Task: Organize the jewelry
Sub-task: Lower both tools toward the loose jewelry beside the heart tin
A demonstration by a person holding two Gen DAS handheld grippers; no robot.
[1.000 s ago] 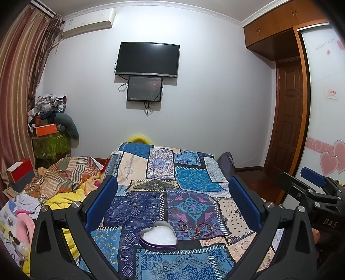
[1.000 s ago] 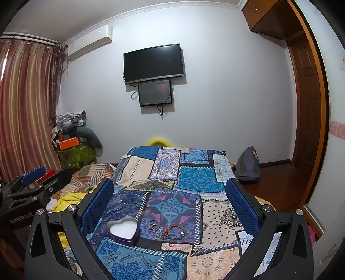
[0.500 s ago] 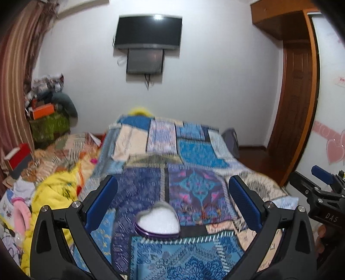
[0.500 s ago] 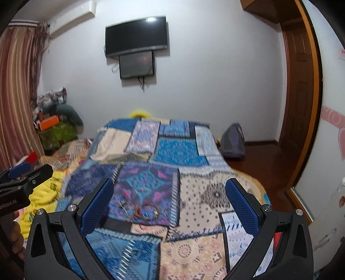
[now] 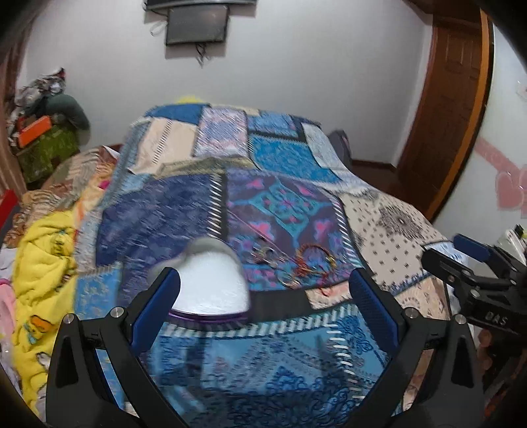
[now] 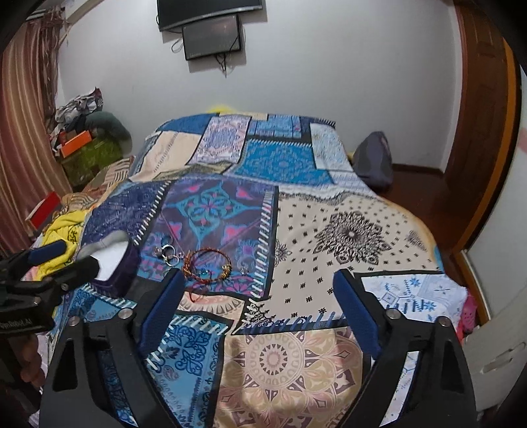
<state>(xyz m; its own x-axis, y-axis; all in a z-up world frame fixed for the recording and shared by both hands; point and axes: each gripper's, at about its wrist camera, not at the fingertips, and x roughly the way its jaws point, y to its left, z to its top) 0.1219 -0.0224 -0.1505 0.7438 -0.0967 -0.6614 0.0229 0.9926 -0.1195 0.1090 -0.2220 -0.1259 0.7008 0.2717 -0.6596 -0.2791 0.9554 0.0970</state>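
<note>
A heart-shaped purple box [image 5: 210, 289] with a white lining lies open on the patchwork bedspread [image 5: 290, 158]; it also shows in the right wrist view [image 6: 112, 263]. To its right lie silver rings [image 6: 168, 255] and a red and gold bracelet [image 6: 207, 265], seen too in the left wrist view [image 5: 313, 263]. My left gripper [image 5: 263, 296] is open, above the near bed, its left finger over the box edge. My right gripper [image 6: 258, 296] is open and empty, its left finger just short of the bracelet.
A yellow blanket [image 5: 42, 263] and piled clothes lie left of the bed. A dark bag [image 6: 375, 161] sits on the floor at the right by a wooden door [image 6: 477, 115]. A TV hangs on the far wall [image 6: 210, 29].
Both grippers have tilted down and moved forward towards the bed. The box and jewelry now sit closer and larger in both views. Both stay open.
</note>
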